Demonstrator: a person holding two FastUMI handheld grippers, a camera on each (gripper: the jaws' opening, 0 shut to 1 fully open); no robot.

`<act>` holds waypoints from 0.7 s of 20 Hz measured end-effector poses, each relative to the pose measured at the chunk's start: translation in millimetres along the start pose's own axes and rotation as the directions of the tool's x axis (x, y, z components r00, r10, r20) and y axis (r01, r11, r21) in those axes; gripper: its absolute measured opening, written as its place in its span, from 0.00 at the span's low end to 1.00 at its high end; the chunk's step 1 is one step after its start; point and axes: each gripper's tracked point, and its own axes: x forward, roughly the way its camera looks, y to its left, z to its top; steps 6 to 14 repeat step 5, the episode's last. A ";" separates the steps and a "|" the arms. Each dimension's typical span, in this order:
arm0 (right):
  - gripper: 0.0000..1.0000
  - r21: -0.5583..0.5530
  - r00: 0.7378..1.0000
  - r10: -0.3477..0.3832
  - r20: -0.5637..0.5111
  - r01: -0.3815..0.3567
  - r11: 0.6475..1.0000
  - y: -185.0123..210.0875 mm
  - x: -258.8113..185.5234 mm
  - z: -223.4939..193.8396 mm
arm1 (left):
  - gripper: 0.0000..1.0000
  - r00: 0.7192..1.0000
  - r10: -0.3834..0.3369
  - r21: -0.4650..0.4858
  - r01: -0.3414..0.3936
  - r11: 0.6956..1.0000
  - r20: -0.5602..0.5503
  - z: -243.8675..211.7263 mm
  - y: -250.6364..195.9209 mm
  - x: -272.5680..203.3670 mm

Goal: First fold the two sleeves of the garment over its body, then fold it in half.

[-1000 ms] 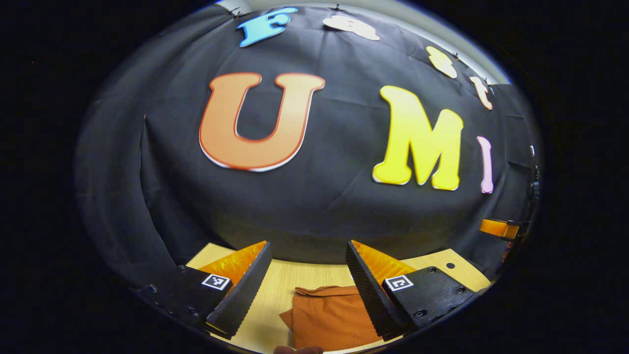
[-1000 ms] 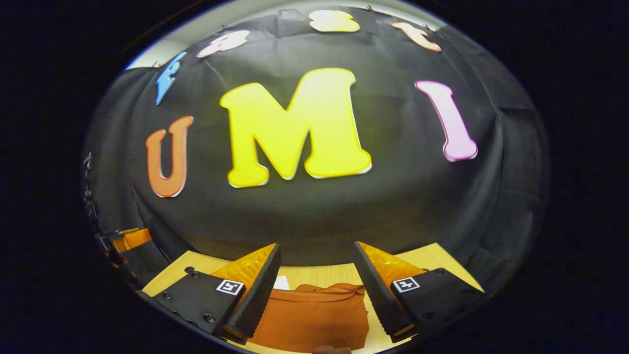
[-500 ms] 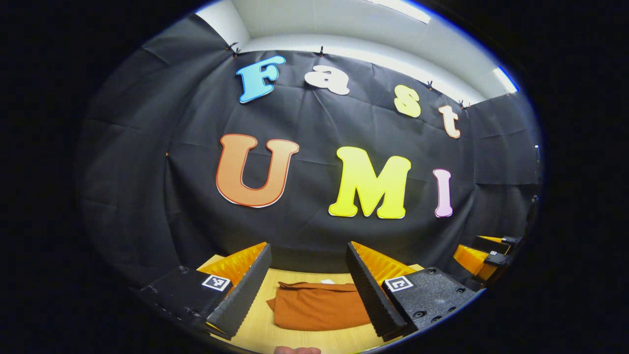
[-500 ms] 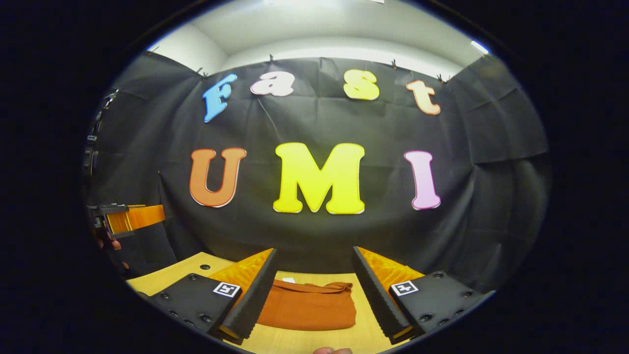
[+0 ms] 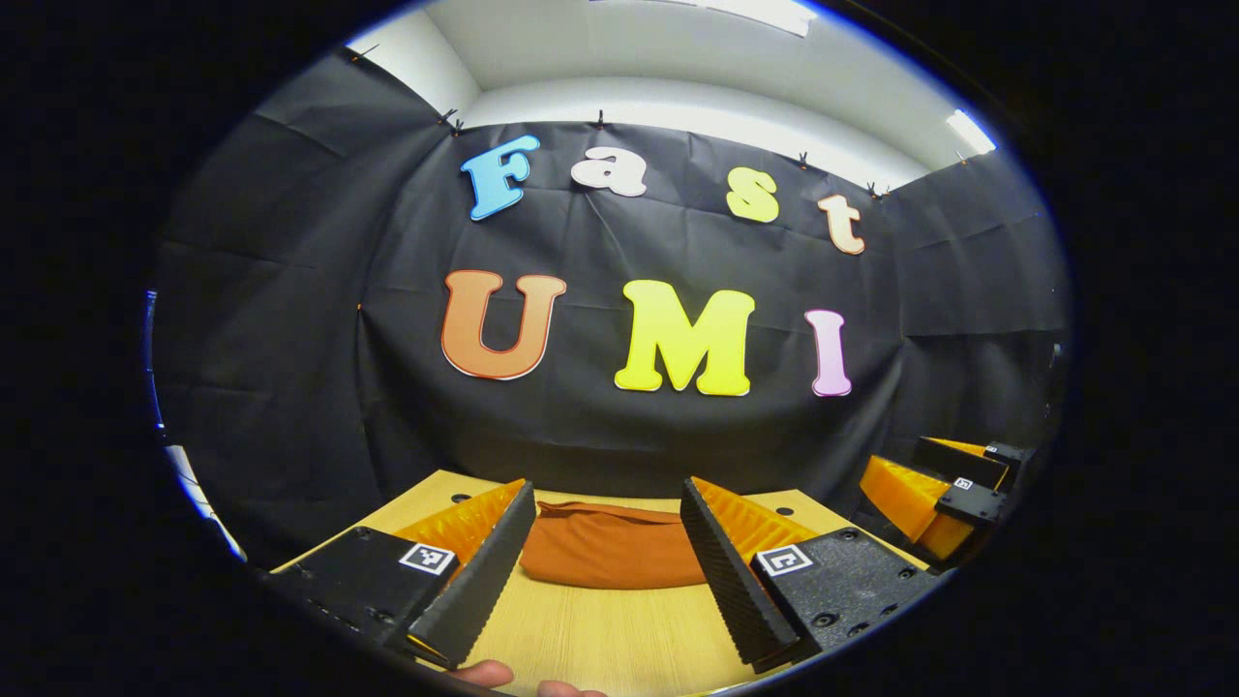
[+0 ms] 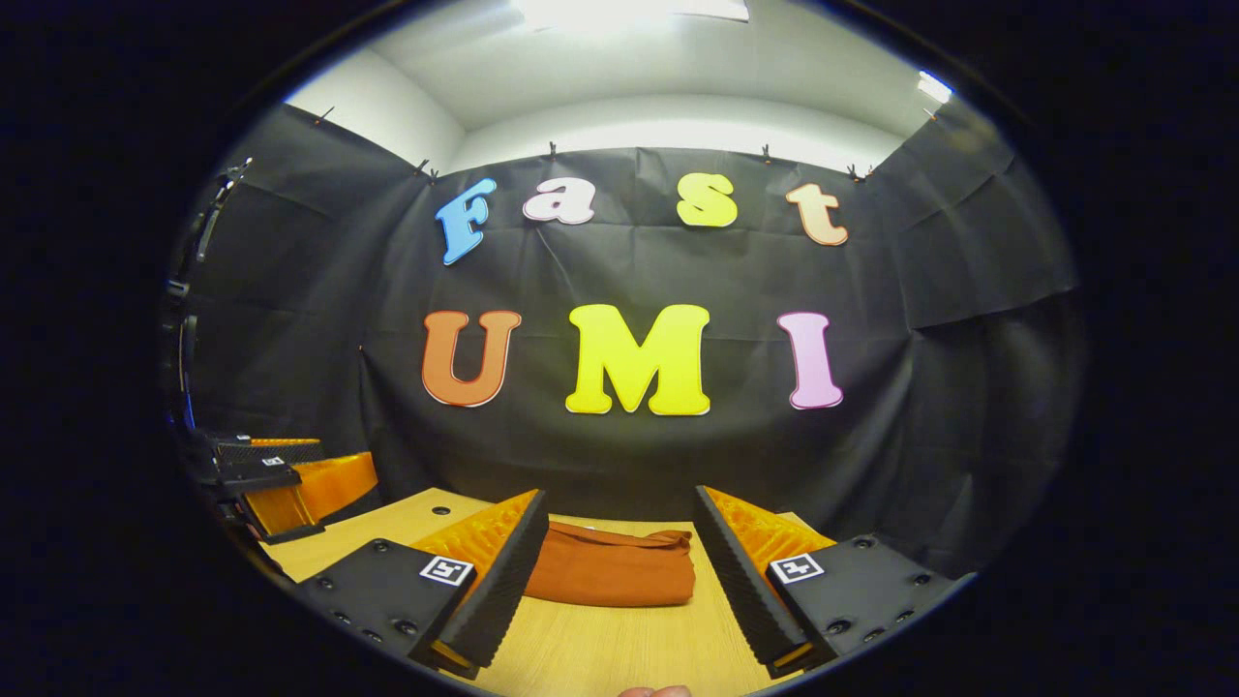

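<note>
1. Left gripper (image 5: pixel 600 561): fingers spread wide, nothing between them. In the left gripper view it hangs above the near table, well apart from the cloth. In the right gripper view it shows at 9 o'clock (image 6: pixel 281 479); how far its fingers are spread cannot be told there.
2. Garment (image 5: pixel 610 547): rust-orange, lying as a compact folded bundle on the table toward the far edge, at 6 o'clock in the left gripper view and likewise in the right gripper view (image 6: pixel 612 576). No sleeve sticks out, so both folds look done.
   - Handling, as judged: light, soft and limp; not fragile, little slip on wood. It would sag and unfold if lifted by one layer.
   - Hold, as judged: pinch all layers at the two near corners, or press down on the top edge.
3. Right gripper (image 6: pixel 615 581): fingers spread wide, holding nothing, well short of the garment. In the left gripper view it sits at 4 o'clock (image 5: pixel 929 494).
4. Table (image 5: pixel 600 639): pale wood-grain top, with small dark holes near its far corners.
5. Room: black cloth wall (image 6: pixel 619 455) close behind the table; white ceiling with a light panel (image 6: pixel 629 10) at 12 o'clock.
</note>
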 end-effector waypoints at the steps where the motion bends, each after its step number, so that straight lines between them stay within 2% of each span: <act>1: 0.95 -0.006 1.000 0.001 -0.009 -0.002 1.000 -1.6 -7.5 -4.5 | 0.97 1.000 0.006 0.001 -0.006 1.000 -0.012 -4.6 -4.4 -8.5; 3: 0.95 -0.008 1.000 0.001 -0.025 -0.001 1.000 -2.9 -20.4 -10.9 | 1.00 1.000 0.027 0.010 -0.027 1.000 -0.012 -5.1 -6.9 -22.6; 5: 0.95 0.017 0.999 0.002 -0.044 -0.001 1.000 -1.7 -30.9 -14.3 | 0.97 1.000 0.027 0.023 -0.027 0.999 0.003 -0.9 -13.3 -31.6; 14: 0.95 0.017 0.999 0.002 -0.044 -0.001 1.000 -1.7 -30.9 -14.3 | 0.97 1.000 0.027 0.023 -0.027 0.999 0.003 -0.9 -13.3 -31.6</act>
